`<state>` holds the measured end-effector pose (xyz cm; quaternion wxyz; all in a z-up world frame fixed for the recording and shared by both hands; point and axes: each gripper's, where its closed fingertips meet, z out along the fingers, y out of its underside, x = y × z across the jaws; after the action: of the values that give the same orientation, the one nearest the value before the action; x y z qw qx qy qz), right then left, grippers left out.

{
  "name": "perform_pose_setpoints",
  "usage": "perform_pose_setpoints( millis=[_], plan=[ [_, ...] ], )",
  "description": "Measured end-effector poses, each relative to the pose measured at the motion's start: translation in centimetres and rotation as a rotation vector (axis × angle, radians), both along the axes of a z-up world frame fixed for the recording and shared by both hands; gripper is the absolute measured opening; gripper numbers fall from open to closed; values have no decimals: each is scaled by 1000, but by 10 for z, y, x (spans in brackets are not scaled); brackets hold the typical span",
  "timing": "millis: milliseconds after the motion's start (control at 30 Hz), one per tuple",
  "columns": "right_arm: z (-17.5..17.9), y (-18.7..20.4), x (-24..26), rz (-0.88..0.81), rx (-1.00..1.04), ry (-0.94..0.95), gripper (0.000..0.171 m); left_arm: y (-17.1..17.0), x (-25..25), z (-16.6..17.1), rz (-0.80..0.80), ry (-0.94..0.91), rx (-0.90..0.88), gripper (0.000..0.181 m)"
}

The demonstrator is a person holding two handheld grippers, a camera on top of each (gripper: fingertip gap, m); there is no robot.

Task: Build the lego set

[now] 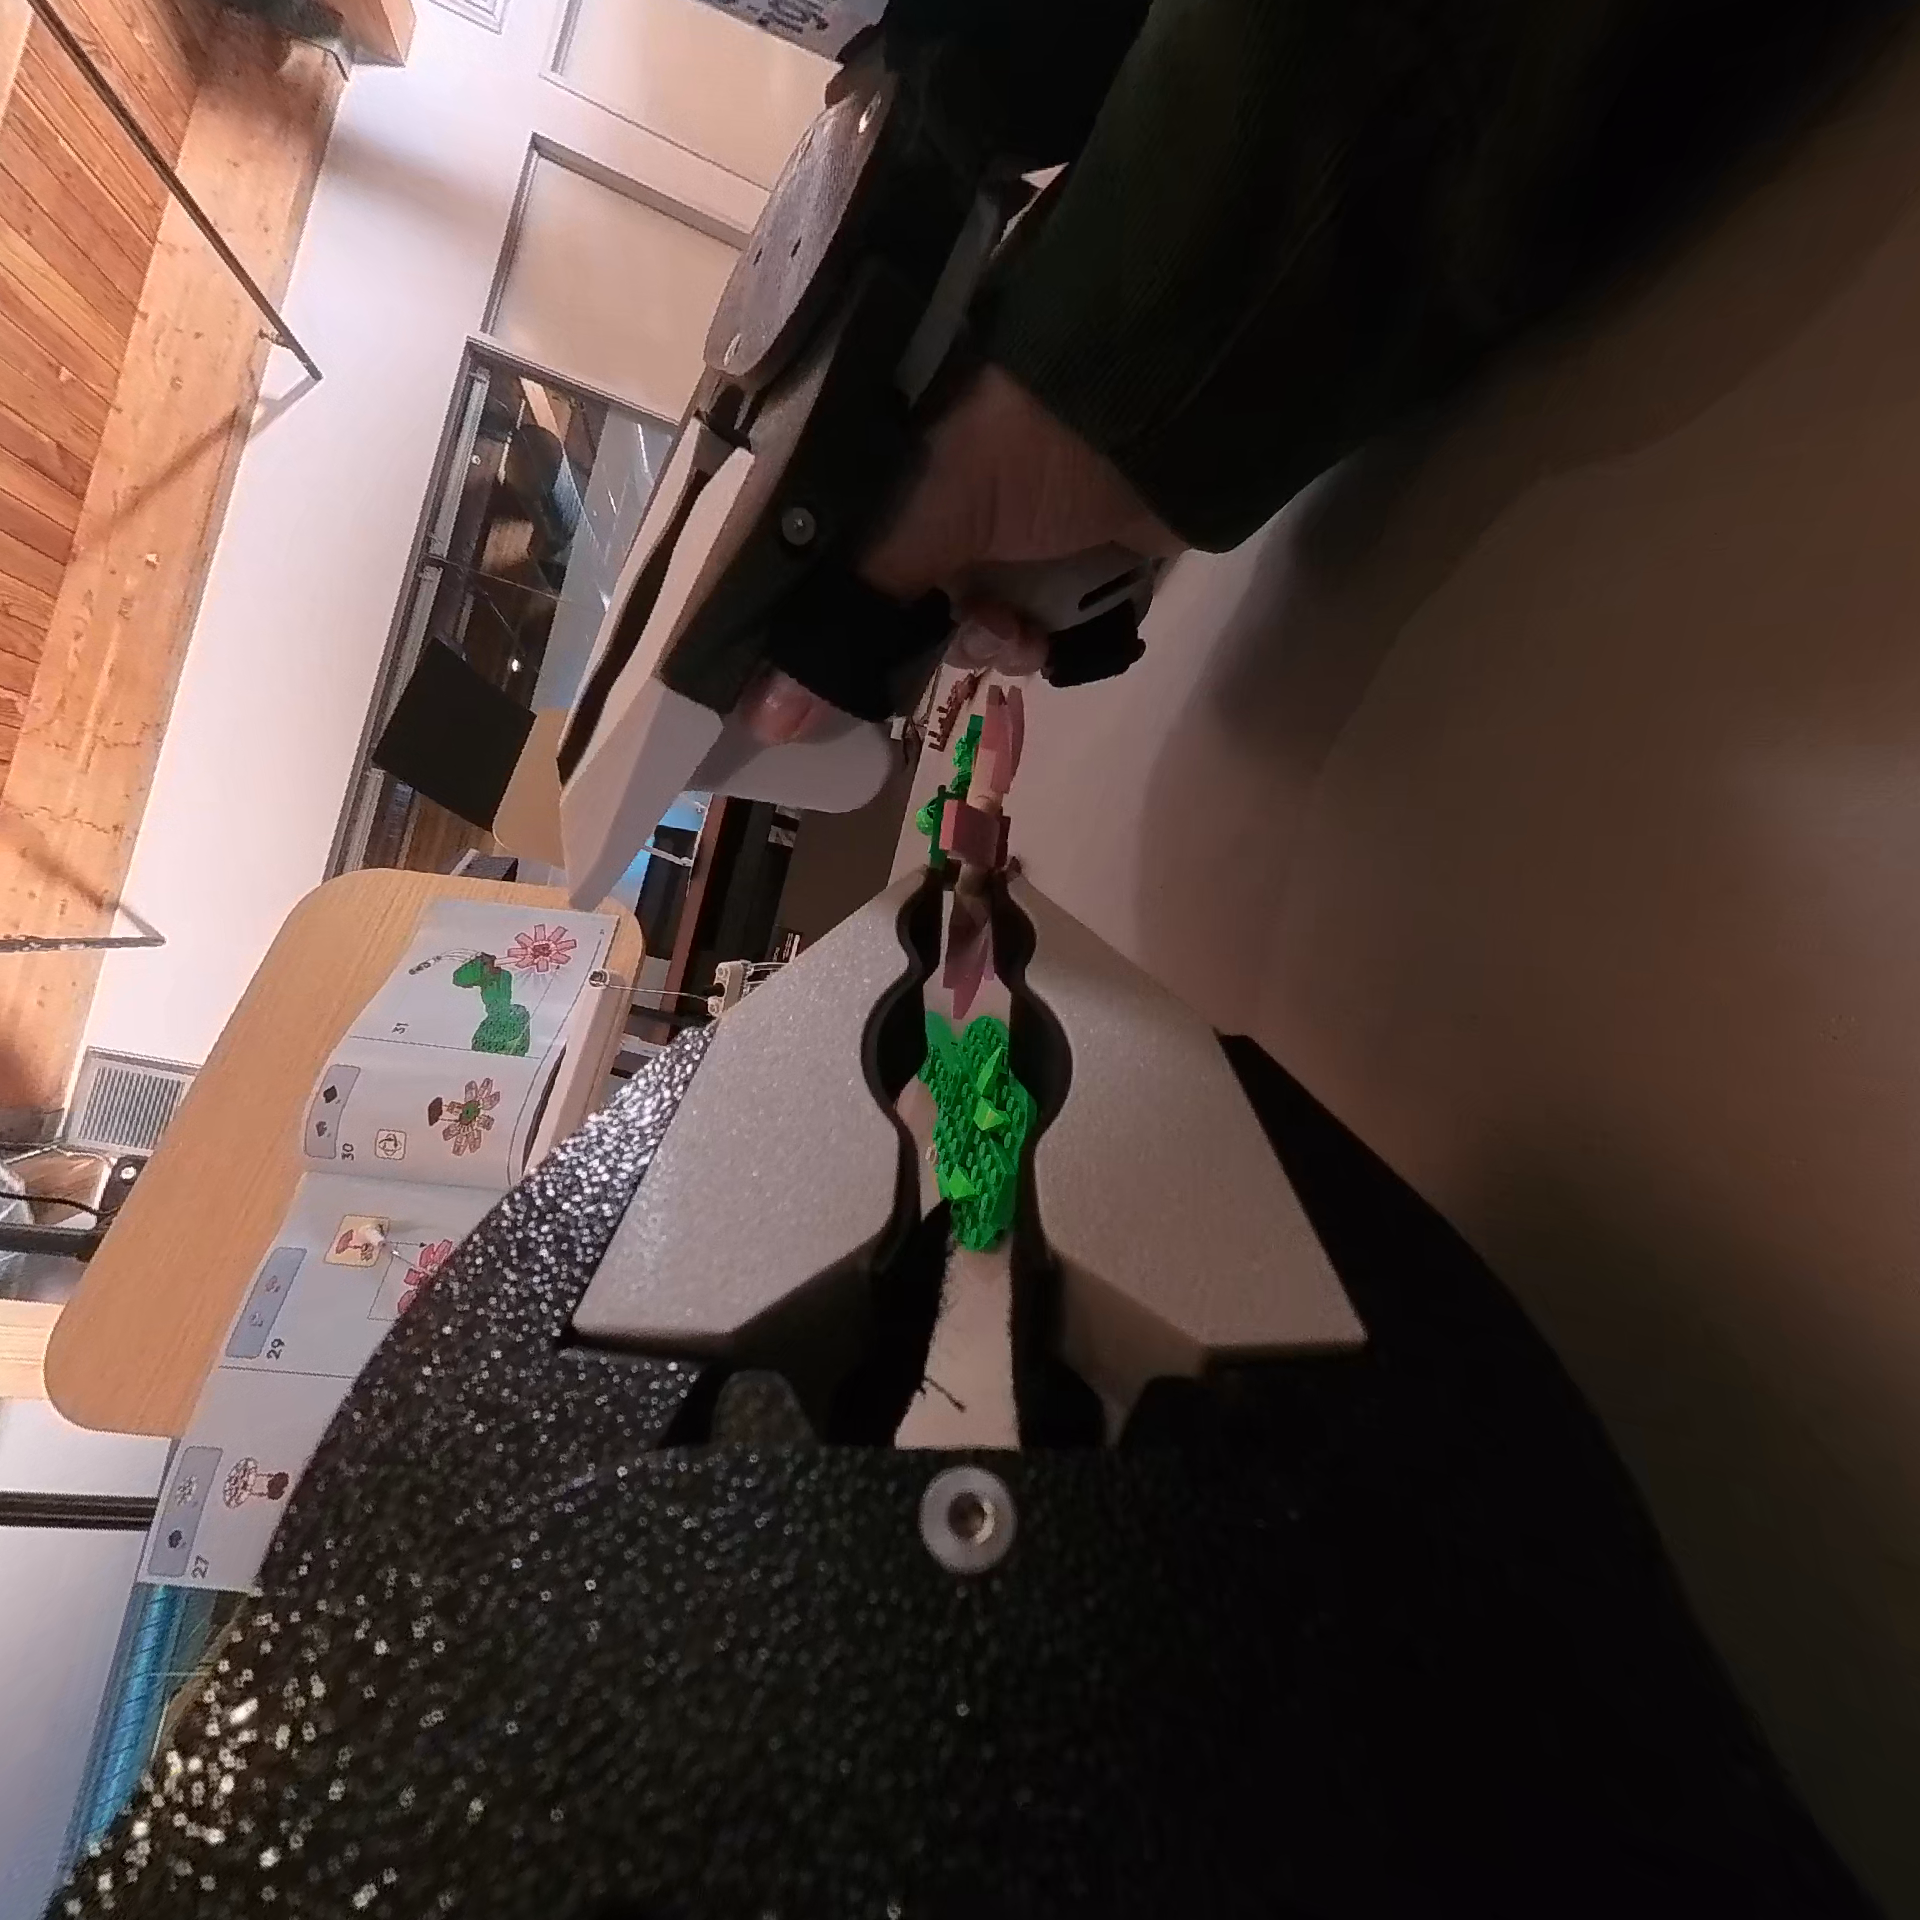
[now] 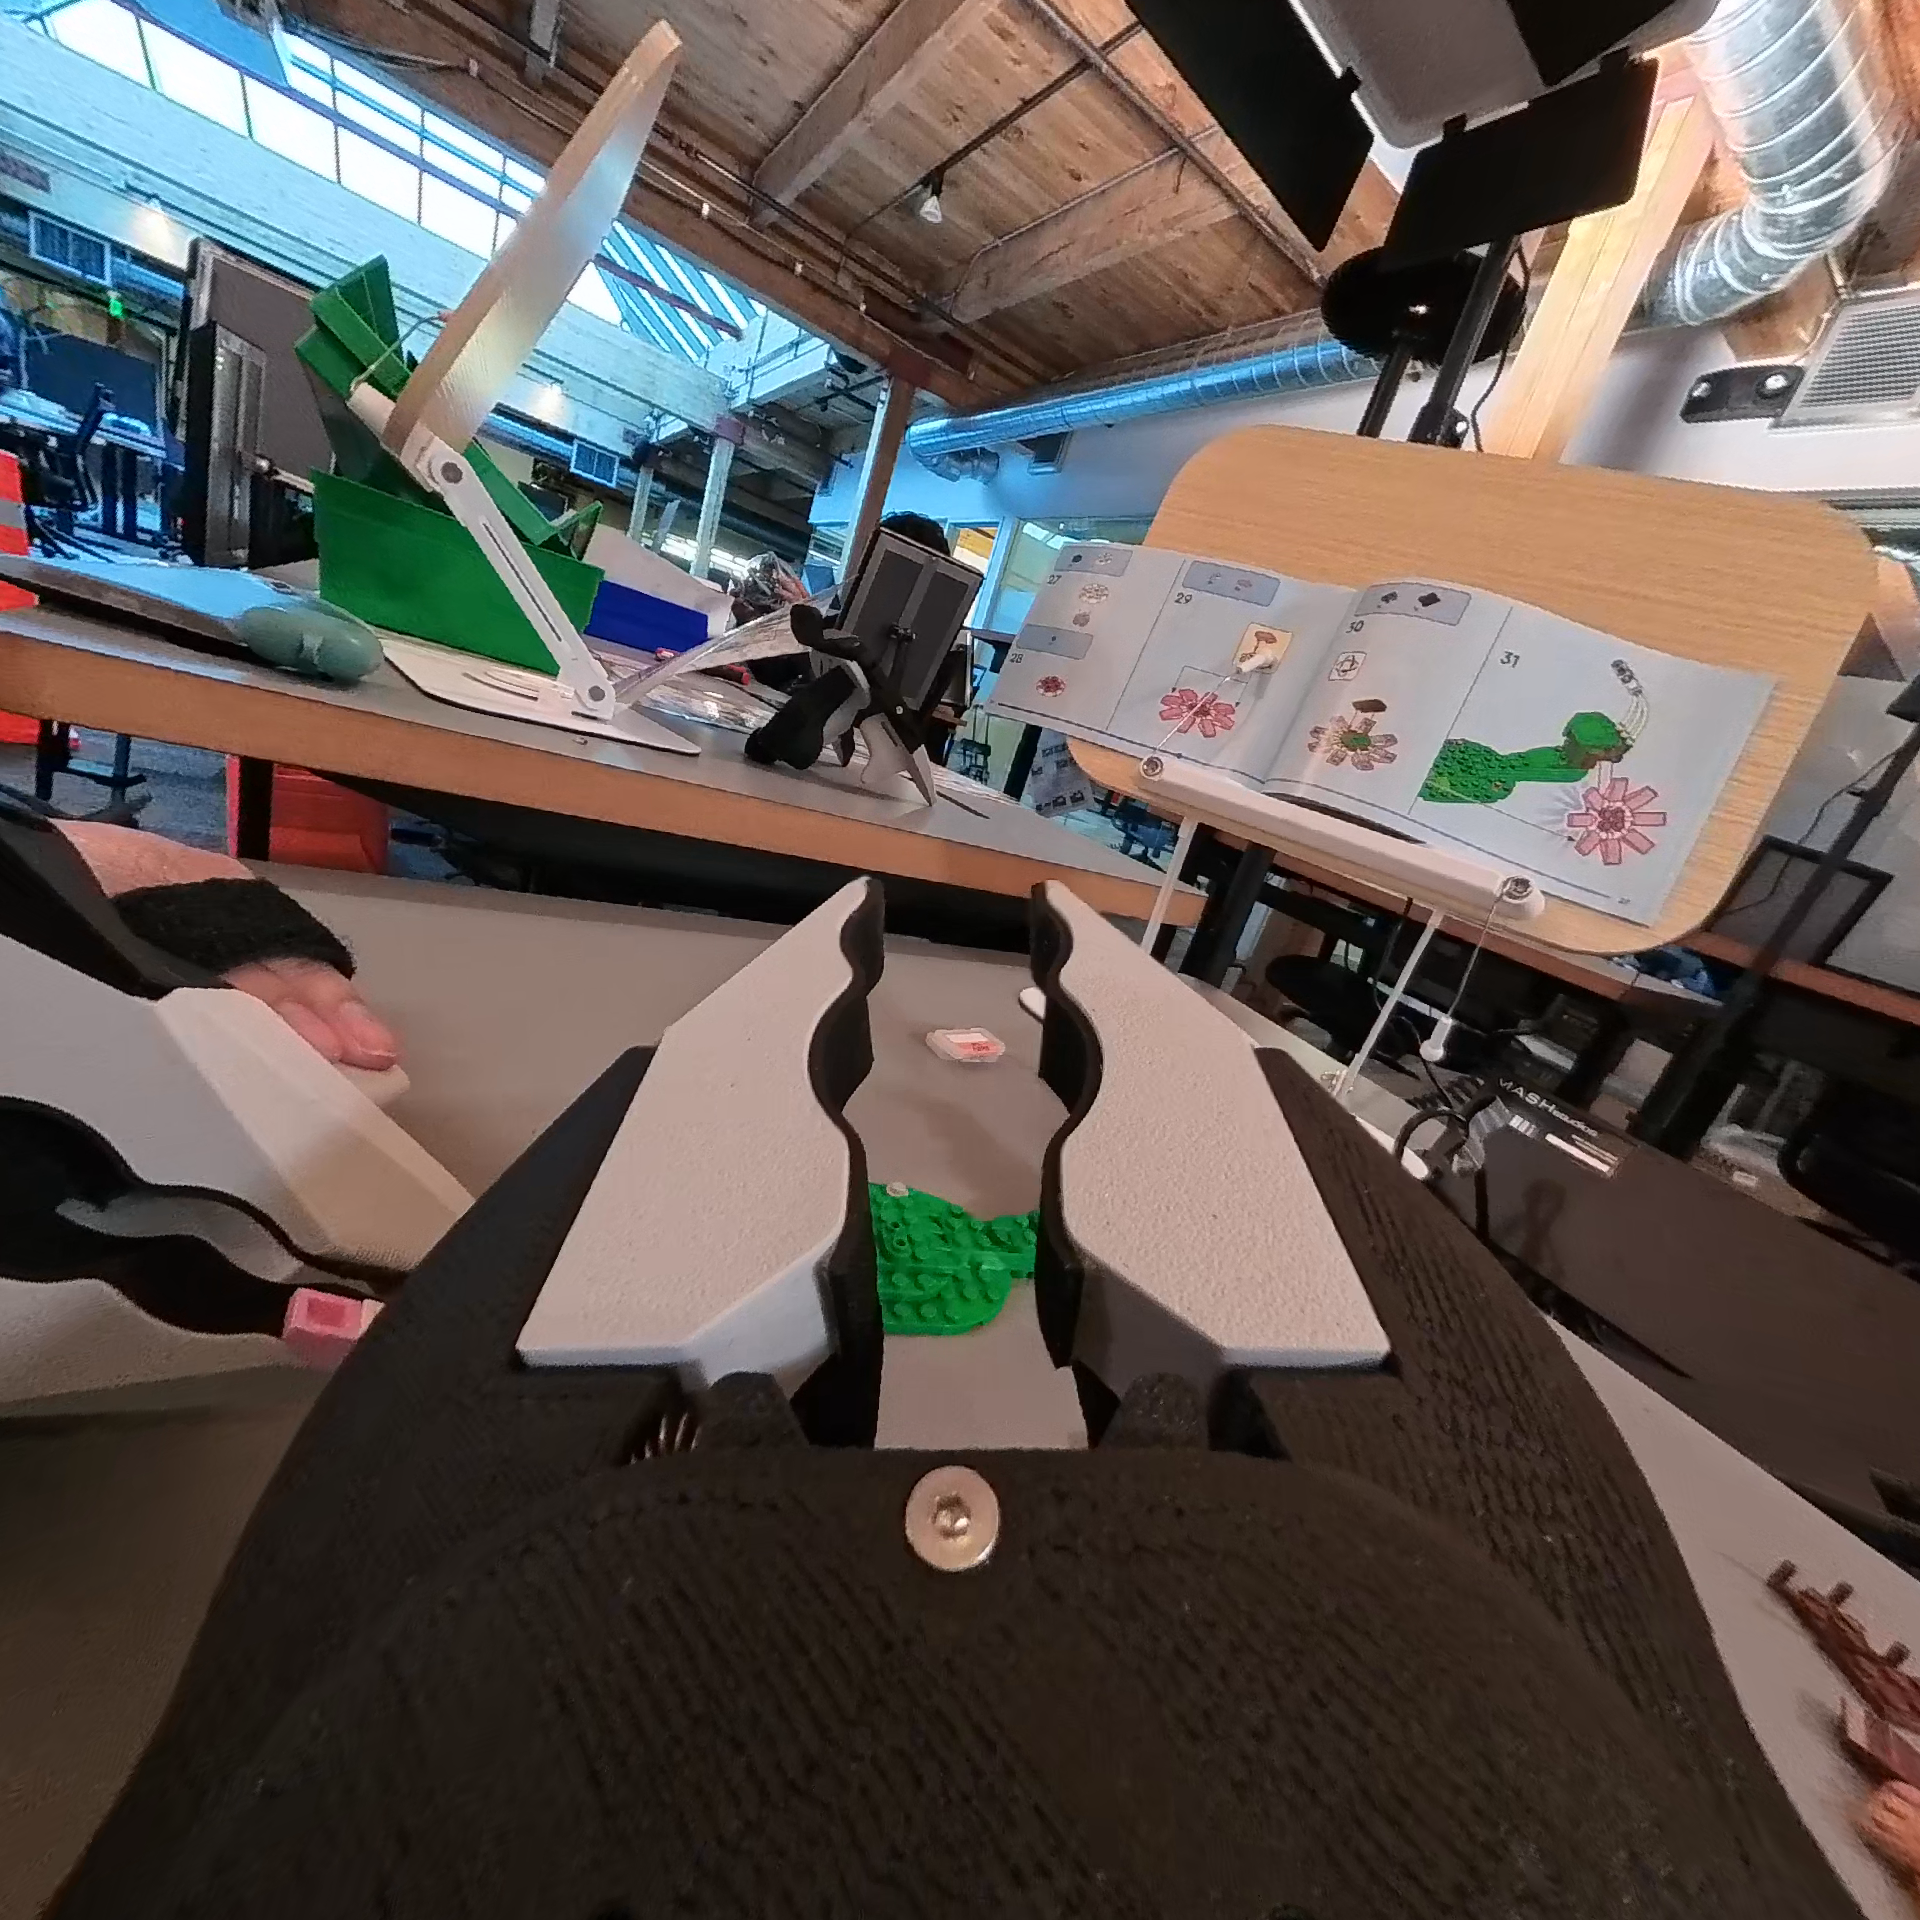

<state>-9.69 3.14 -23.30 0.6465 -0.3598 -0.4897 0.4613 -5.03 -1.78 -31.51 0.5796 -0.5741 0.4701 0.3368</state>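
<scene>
My left gripper [image 1: 968,883] is shut on a pink lego flower [image 1: 961,966], whose petals stick out past the fingertips [image 1: 985,790]. A green studded lego plate [image 1: 977,1112] lies on the table behind the jaws. In the right wrist view my right gripper [image 2: 956,904] is open and empty, low over the same green plate [image 2: 935,1268], which shows between its fingers. The left gripper [image 2: 343,1299] enters there from the left edge with a pink piece [image 2: 327,1320] at its tip. The right gripper [image 1: 717,810], held by a hand, shows open in the left wrist view.
An open instruction booklet [image 2: 1351,727] rests on a wooden stand [image 2: 1507,499] at the back right. A small white and red piece [image 2: 966,1044] lies on the grey table [image 2: 623,1039] ahead. Brown and pink pieces [image 2: 1860,1704] lie at the near right. A second table with green boxes [image 2: 416,561] stands behind.
</scene>
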Motion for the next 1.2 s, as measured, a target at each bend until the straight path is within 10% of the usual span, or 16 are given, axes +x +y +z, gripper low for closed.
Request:
perform_pose_setpoints(
  millis=[33,267,667,1200],
  plan=[
    [1,1,1,-5,-2,4,26,0,0,0,0,0,0,5],
    [4,30,4,-52,64,-189,29,2,3,-3,-12,25,-6,5],
    [-115,75,4,122,-110,-1069,29,3,8,-5,-27,50,-6,5],
    [-133,84,11,208,-185,-1160,30,3,14,-13,-48,57,-53,5]
  ],
)
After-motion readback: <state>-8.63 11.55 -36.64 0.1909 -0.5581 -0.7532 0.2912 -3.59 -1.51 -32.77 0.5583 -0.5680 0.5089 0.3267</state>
